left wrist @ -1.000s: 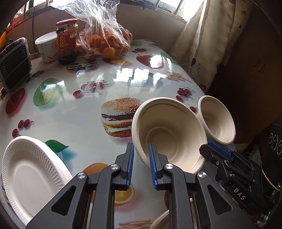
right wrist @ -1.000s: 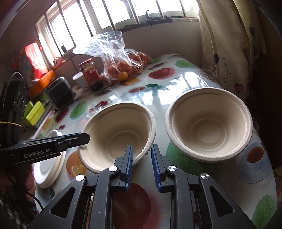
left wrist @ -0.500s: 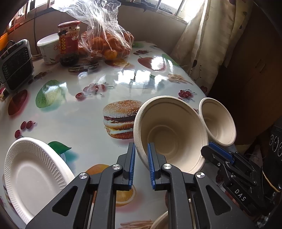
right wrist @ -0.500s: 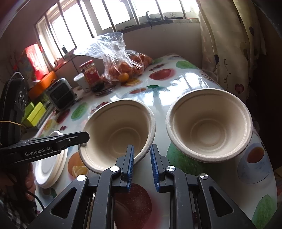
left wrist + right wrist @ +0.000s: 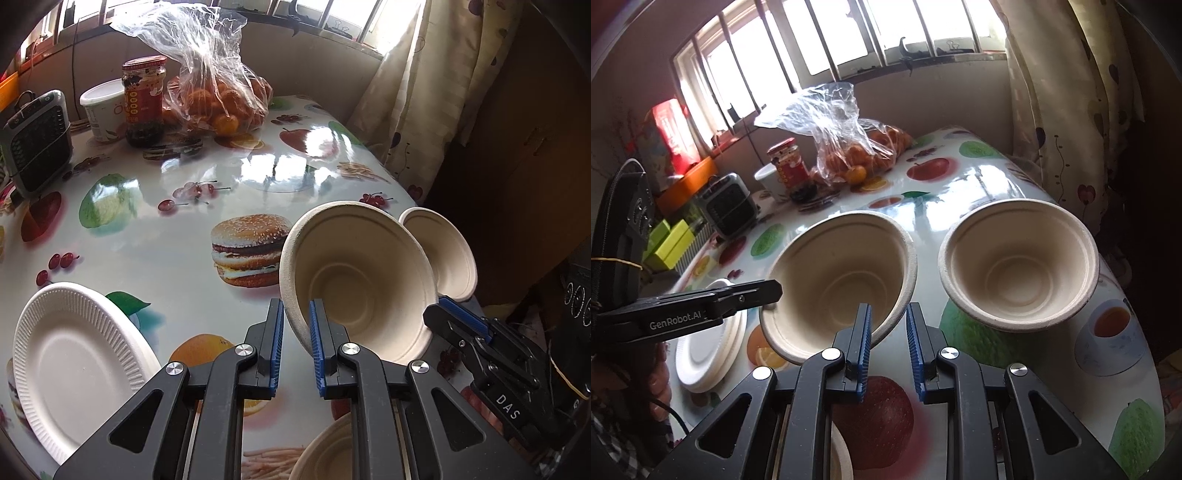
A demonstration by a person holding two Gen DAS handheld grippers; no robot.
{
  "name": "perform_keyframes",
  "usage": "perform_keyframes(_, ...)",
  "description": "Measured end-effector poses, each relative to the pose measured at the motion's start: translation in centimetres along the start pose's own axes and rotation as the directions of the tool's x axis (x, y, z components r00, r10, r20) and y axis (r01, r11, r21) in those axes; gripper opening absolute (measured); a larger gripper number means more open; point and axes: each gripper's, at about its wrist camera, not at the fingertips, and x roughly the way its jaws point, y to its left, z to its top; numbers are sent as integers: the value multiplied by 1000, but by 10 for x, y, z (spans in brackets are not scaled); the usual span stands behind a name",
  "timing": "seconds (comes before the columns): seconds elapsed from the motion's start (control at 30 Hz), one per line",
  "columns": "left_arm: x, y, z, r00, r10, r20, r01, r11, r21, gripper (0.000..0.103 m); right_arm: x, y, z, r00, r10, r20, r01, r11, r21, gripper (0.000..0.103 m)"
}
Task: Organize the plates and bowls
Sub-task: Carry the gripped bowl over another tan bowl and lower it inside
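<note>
I am working two tools over a glossy surface [image 5: 166, 258] printed with fruit and a burger.

The left hand-held gripper [image 5: 295, 306] is pinched narrow on the near rim of a beige paper bowl [image 5: 354, 273]. One pad sits outside the wall, the other inside. The bowl is tipped steeply, its mouth turned back toward the camera and its far rim raised. From here I cannot tell whether its base touches the surface.

The right hand-held gripper [image 5: 888, 308] is nearly closed and, as far as I can see, grips nothing. The held bowl's right rim lies just past its fingertips, a little to their left.

A second bowl [image 5: 1015, 266] of the same kind stands upright to the right of the held one. The two are near each other, with a strip of bare surface between them. I judge this to be the nesting target, so the move turns on carrying the held bowl rightward, levelling it, and lowering it mouth up. The right hand is nearer that bowl and could steady it.

Room is tight there. The second bowl sits close to the surface's right edge, with a curtain [image 5: 406, 110] and a dark drop just beyond it. A push sideways could slide it off.

To the left the space is open. A white plate [image 5: 74, 350] lies at the near left edge, well apart. The rim of a third bowl [image 5: 325, 450] shows under the left tool. A bag of oranges [image 5: 218, 92] stands far back.
</note>
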Motion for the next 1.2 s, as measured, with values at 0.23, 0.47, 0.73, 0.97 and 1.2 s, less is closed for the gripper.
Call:
perform_keyframes(0.23,-20,-6,-9,1000,-13,28,13,1000,8,15,-19,7,-2,1000,6,30,-5,1000,-9,19)
perform_keyframes(0.47,-41,-11,-21,998,-25,57,24,1000,14,15,-41,15,-11,998,11,55,-10,1000,-20,19)
perform_keyframes(0.73,-63,-16,-41,996,-38,75,36,999,24,15,-66,25,-28,997,12,76,-10,1000,-29,19)
perform_keyframes(0.97,-74,-19,-58,996,-41,73,39,999,31,15,-82,32,-44,996,14,86,-12,999,-30,19)
perform_keyframes(1.2,-81,-16,-71,997,-43,69,41,999,27,15,-90,36,-60,996,27,81,-26,1000,-17,19)
